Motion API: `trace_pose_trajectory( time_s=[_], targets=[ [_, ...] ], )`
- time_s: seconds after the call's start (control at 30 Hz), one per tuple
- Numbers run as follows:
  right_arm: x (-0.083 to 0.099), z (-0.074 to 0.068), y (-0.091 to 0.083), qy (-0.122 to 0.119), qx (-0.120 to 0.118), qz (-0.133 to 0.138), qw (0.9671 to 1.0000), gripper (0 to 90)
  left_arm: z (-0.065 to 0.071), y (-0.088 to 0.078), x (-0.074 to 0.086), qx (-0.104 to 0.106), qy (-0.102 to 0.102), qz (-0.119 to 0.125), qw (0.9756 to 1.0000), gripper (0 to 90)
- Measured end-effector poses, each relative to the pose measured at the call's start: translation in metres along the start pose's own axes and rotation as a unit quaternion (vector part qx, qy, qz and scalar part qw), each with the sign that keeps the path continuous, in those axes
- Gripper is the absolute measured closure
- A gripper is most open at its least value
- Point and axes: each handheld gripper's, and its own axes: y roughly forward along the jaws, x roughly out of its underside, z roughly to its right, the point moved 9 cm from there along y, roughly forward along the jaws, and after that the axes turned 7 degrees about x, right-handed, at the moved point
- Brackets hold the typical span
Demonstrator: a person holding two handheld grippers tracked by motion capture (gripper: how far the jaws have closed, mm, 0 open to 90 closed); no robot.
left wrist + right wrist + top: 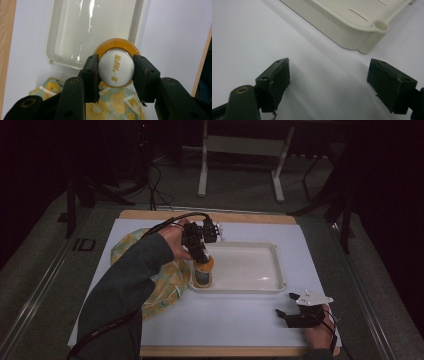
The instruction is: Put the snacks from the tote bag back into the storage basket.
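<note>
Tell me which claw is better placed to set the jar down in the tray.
The left claw: it is shut on the jar at the near left corner of the tray. The right claw rests open on the white sheet, apart from the tray.

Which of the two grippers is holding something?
The left gripper: it is shut on the bottle at the tray. The right gripper is open.

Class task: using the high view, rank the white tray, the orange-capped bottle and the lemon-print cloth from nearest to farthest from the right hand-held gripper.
1. White tray, just beyond the right hand-held gripper.
2. Orange-capped bottle, at the tray's left end.
3. Lemon-print cloth, left of the tray.
</note>
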Motion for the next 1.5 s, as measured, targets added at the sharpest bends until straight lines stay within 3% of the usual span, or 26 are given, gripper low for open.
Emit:
trace_pose_trajectory(
  time_s=[0.67,1.0,1.4,1.5],
  targets=[
    [0.0,0.0,0.0,0.0,0.001,0.0,1.0,18.0,0.001,0.021,0.002,0.005,-0.005,-0.035,0.9994,58.6],
    [0.0,0.0,0.0,-0.001,0.001,0.0,1.0,18.0,0.0,0.017,0.003,0.016,-0.006,-0.011,0.9998,54.5],
    [0.0,0.0,0.0,-0.001,0.001,-0.001,1.0,18.0,-0.002,0.009,0.008,-0.012,-0.007,0.006,0.9999,46.8],
    [0.0,0.0,0.0,-0.001,0.001,-0.001,1.0,18.0,-0.002,0.005,0.009,-0.01,-0.011,0.014,0.9998,46.7]
  ],
)
